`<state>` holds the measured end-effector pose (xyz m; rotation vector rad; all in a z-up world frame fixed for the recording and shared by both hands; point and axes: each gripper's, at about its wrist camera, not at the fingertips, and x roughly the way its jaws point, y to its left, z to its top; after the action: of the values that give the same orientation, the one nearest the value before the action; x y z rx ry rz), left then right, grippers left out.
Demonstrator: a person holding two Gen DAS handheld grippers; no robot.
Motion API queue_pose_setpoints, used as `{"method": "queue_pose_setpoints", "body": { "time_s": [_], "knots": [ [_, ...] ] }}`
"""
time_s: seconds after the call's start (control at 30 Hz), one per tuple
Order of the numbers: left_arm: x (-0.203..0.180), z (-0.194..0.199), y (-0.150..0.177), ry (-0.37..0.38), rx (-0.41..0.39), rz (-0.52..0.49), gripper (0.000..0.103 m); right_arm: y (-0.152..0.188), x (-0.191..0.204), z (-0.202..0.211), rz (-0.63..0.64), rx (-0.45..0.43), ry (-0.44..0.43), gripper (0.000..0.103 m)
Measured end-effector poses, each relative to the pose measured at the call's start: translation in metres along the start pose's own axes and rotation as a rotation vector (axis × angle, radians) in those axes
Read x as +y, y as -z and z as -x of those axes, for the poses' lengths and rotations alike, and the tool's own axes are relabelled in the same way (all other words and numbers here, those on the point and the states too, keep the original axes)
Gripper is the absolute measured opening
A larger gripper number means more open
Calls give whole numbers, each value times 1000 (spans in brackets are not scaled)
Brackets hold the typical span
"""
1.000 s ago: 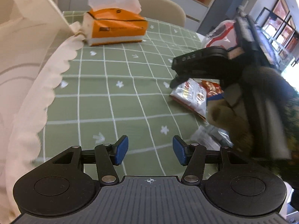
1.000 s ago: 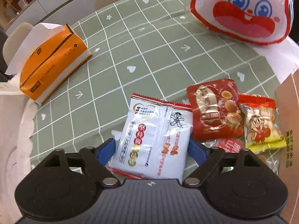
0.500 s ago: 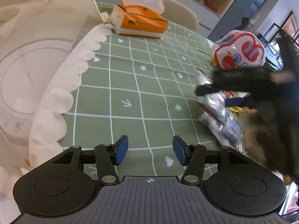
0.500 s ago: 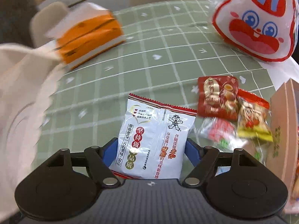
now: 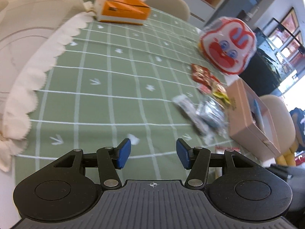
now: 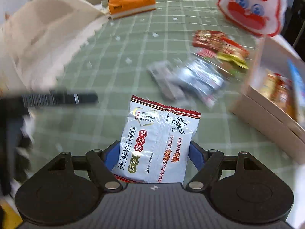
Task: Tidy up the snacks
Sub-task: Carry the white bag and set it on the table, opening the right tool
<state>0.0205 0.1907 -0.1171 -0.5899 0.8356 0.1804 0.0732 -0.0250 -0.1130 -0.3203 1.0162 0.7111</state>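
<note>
My right gripper (image 6: pixel 153 157) is shut on a white snack packet (image 6: pixel 156 139) with red print, holding it by its lower sides above the green checked tablecloth (image 6: pixel 133 43). Loose snacks lie to the right: red packets (image 6: pixel 209 38), a yellow-green one (image 6: pixel 232 59) and silver ones (image 6: pixel 202 78). In the left wrist view the same pile (image 5: pixel 207 103) sits right of centre. My left gripper (image 5: pixel 153 152) hangs open over bare cloth with nothing between its fingers. A cream container with a scalloped edge (image 5: pixel 34 43) fills the left side and also shows as the cream container (image 6: pixel 42 38).
An orange tissue box (image 5: pixel 122 11) stands at the back. A big red-and-white cartoon-face bag (image 5: pixel 227 45) is at the right, with an open cardboard box (image 5: pixel 249 114) holding more snacks in front of it. A blurred black ribbed part (image 6: pixel 57 98) reaches in from the left.
The right gripper has closed on the white packet, lifted it off the cloth and carried it away from the pile. It has left the left wrist view, which swung toward the snacks.
</note>
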Motion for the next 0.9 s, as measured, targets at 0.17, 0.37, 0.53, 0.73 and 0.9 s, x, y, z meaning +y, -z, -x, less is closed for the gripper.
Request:
{"method": "queue_pose_setpoints", "body": {
  "time_s": [0.17, 0.37, 0.53, 0.73, 0.9],
  "knots": [
    [-28, -12, 9, 34, 33, -47, 58, 40, -25, -1, -54, 14, 89, 76],
    [-55, -27, 18, 60, 80, -114, 58, 59, -49, 2, -187, -31, 40, 79],
    [-65, -34, 22, 69, 100, -137, 58, 64, -43, -2, -161, -46, 24, 91],
    [-67, -35, 22, 54, 93, -137, 58, 60, -31, -7, -33, 9, 36, 96],
    [-54, -31, 16, 3, 76, -109, 58, 49, -34, 21, 9, -141, 103, 89]
  ]
}}
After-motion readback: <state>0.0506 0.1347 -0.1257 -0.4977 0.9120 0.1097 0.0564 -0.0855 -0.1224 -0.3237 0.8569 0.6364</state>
